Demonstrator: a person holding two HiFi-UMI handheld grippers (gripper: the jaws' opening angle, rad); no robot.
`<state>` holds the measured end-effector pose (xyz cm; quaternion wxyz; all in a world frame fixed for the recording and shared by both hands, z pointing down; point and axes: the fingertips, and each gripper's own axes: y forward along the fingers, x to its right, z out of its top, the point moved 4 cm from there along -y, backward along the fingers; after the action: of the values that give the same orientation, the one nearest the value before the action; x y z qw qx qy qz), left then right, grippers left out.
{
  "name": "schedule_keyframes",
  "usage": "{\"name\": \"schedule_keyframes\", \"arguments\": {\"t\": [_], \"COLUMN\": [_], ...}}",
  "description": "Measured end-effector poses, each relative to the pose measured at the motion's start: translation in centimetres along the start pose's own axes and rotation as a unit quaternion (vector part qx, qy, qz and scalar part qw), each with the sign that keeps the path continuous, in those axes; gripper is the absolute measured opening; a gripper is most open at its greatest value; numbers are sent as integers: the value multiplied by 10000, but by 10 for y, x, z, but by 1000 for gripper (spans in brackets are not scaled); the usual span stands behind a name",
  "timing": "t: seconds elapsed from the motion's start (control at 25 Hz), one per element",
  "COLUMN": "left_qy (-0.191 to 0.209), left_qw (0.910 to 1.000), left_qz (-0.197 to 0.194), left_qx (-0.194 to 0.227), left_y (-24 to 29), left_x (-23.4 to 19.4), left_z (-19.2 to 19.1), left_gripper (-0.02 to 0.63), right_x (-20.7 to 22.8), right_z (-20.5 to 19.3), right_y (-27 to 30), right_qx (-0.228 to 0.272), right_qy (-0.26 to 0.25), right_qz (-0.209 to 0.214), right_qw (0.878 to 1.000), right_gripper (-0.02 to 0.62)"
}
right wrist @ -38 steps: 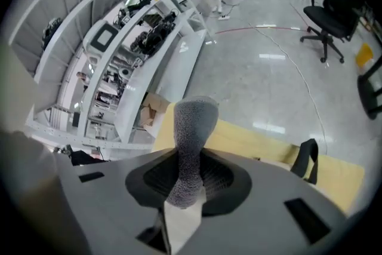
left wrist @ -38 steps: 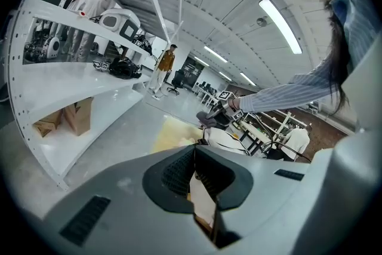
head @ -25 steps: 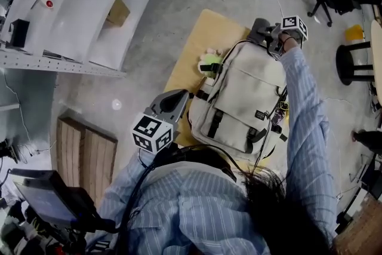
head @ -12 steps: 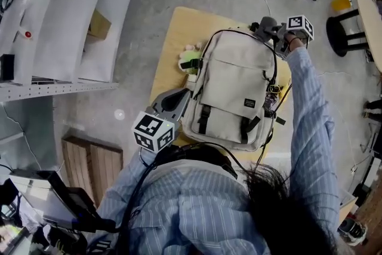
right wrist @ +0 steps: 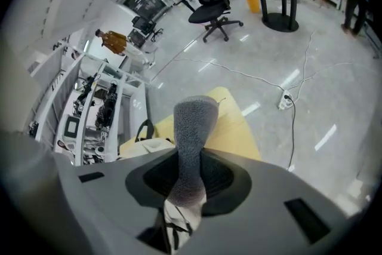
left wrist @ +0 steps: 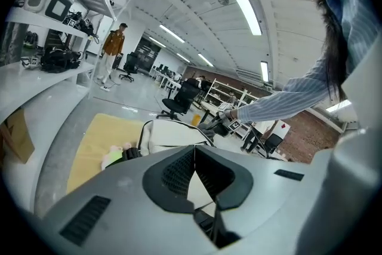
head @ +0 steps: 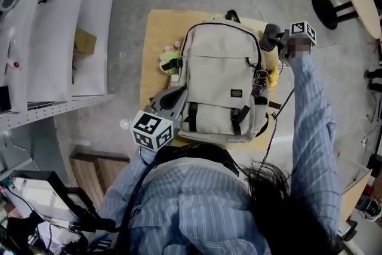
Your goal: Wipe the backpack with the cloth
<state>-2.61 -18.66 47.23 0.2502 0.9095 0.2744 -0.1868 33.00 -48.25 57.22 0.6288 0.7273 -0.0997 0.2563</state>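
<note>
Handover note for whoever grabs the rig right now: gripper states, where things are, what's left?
Left gripper: shut, empty, near the backpack's lower left corner.
Right gripper: shut on the grey cloth, beside the backpack's upper right corner.
Backpack lies front up on the yellow table.
Done: cloth in hand.
Left: the wiping. Can't tell how much is already wiped.

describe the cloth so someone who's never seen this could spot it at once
Find the beige backpack lying on the tan surface. Off its upper right corner, the right gripper is shut on the cloth, a dark grey strip sticking out past the jaws. It is the only fuzzy thing there.
</note>
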Motion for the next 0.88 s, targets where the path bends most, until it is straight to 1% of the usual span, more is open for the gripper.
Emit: {"name": "schedule_keyframes", "arguments": {"t": [0.04,0.12,0.2,0.24,0.28,0.32,0.4,0.44,0.48,0.52,0.56,0.6,0.68,0.8,0.88], "left_qy": [16,50,76,87,99,110,127,132,137,142,149,156,170,187,204], "left_qw": [10000,9999,9997,9997,9996,9995,9995,9995,9995,9995,9995,9996,9996,9997,9996], "left_qz": [-50,-128,-185,-208,-225,-236,-244,-240,-232,-218,-201,-185,-159,-145,-165], "left_qx": [-29,-77,-114,-131,-147,-162,-182,-185,-184,-179,-172,-163,-138,-104,-104], "left_y": [2,6,9,10,11,11,8,6,4,2,-1,-4,-9,-15,-19], "left_x": [2,7,12,14,16,18,21,23,24,25,25,26,27,30,32], "left_z": [0,0,-2,-3,-4,-6,-9,-10,-11,-13,-14,-16,-18,-21,-24], "left_gripper": [5,5,5,5,5,5,5,5,5,5,5,5,5,5,5], "right_x": [8,12,5,-1,-8,-15,-25,-28,-31,-33,-35,-36,-37,-32,-23], "right_z": [-3,-7,-7,-6,-6,-8,-17,-23,-29,-34,-39,-43,-51,-63,-74], "right_y": [-4,-11,-16,-17,-18,-18,-16,-14,-11,-9,-6,-4,-3,-5,-8], "right_qx": [-33,-57,-7,22,33,4,-171,-273,-345,-379,-384,-377,-332,-292,-381], "right_qy": [-118,-557,-1266,-1761,-2341,-2959,-4095,-4538,-4885,-5147,-5341,-5481,-5667,-5861,-5960], "right_qz": [-76,-146,-135,-132,-149,-202,-391,-485,-554,-596,-617,-630,-691,-814,-891], "right_qw": [9999,9983,9919,9843,9721,9550,9113,8894,8701,8544,8423,8332,8204,8056,7971], "right_gripper": [94,94,94,94,94,94,94,94,94,94,94,94,94,94,94]}}
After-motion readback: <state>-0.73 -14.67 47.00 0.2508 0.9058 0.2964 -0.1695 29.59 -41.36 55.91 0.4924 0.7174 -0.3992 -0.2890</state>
